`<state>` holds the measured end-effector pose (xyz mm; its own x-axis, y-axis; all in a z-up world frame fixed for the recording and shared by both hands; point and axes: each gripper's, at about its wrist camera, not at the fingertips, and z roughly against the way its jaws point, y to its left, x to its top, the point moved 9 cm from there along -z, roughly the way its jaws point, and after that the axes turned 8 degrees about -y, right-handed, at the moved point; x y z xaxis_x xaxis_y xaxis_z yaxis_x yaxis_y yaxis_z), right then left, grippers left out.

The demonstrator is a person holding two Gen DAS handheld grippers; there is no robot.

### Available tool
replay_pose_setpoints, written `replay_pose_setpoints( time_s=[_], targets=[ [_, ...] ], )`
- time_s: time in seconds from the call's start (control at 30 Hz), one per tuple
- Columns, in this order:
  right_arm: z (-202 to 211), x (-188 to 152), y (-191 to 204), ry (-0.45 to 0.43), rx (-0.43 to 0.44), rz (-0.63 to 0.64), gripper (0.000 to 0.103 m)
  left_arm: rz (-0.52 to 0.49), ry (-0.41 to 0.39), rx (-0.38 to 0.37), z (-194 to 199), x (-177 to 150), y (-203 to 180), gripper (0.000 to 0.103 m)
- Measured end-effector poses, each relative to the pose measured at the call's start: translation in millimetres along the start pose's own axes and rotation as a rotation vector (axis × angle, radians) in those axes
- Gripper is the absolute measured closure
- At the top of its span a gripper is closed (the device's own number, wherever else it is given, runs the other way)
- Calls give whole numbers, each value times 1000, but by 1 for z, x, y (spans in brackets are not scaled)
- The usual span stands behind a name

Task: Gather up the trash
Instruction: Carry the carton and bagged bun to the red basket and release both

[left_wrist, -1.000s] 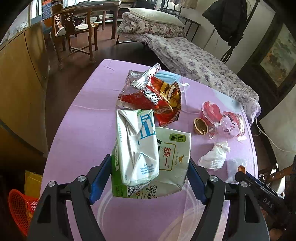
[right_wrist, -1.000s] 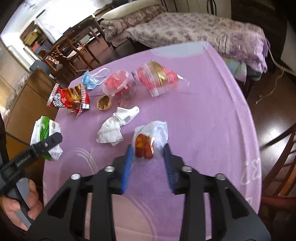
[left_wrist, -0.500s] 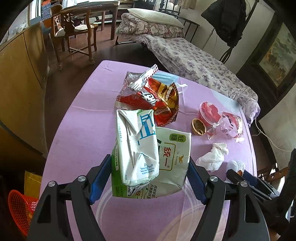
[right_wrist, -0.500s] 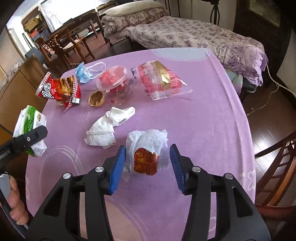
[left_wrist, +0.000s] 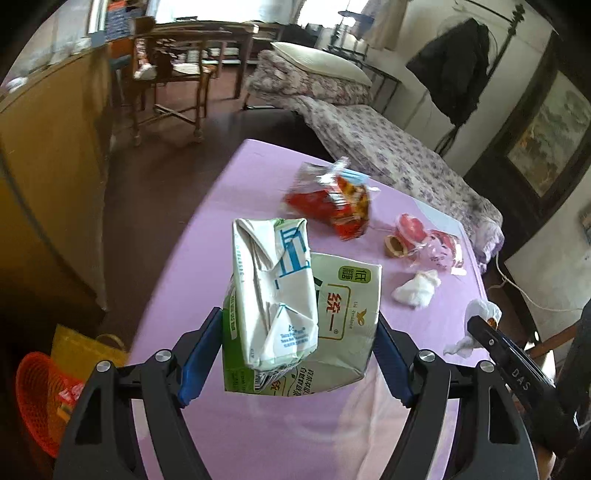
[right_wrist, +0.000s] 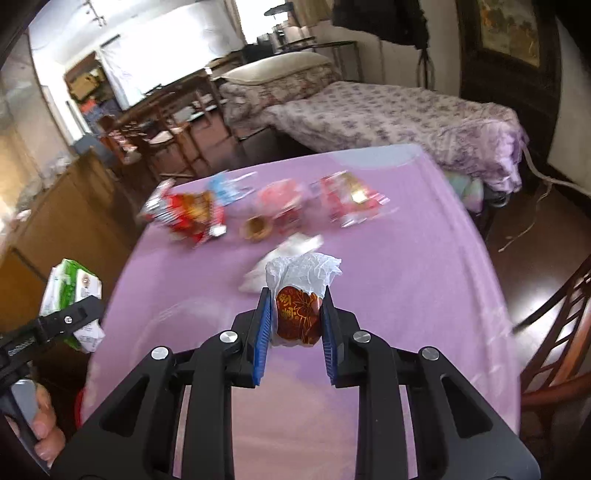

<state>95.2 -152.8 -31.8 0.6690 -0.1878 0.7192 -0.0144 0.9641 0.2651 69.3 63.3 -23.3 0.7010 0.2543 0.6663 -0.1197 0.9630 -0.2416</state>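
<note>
Trash basket (left_wrist: 37, 398) shows in left view only.

Purple tablecloth (left_wrist: 229, 236) covers the table. Beyond it, a bed (right_wrist: 388, 110) with a flowered cover and a pale pillow (left_wrist: 317, 62) at its head. Dark coat (left_wrist: 454, 77) hangs on a stand by the wall. Wooden chair (left_wrist: 173, 81) at a dark wooden desk (left_wrist: 221, 33) farther back. Wooden cabinet (left_wrist: 44, 177) along the left. Orange mesh basket (left_wrist: 37, 398) on the floor, a yellow bag (left_wrist: 85, 354) beside it. Framed painting (left_wrist: 550, 140) at right.
</note>
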Motion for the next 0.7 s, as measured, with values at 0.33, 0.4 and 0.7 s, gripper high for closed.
replay_pose_setpoints(
  time_s=[0.33, 0.4, 0.7],
  targets=[
    [36, -48, 114, 48, 209, 151, 77, 138, -91, 81, 83, -10, 92, 27],
    [42, -58, 142, 66, 256, 196, 77, 153, -103, 111, 96, -12, 113, 27],
    [59, -94, 269, 187, 467, 336, 77, 260, -80, 271, 132, -53, 229, 27]
  ],
)
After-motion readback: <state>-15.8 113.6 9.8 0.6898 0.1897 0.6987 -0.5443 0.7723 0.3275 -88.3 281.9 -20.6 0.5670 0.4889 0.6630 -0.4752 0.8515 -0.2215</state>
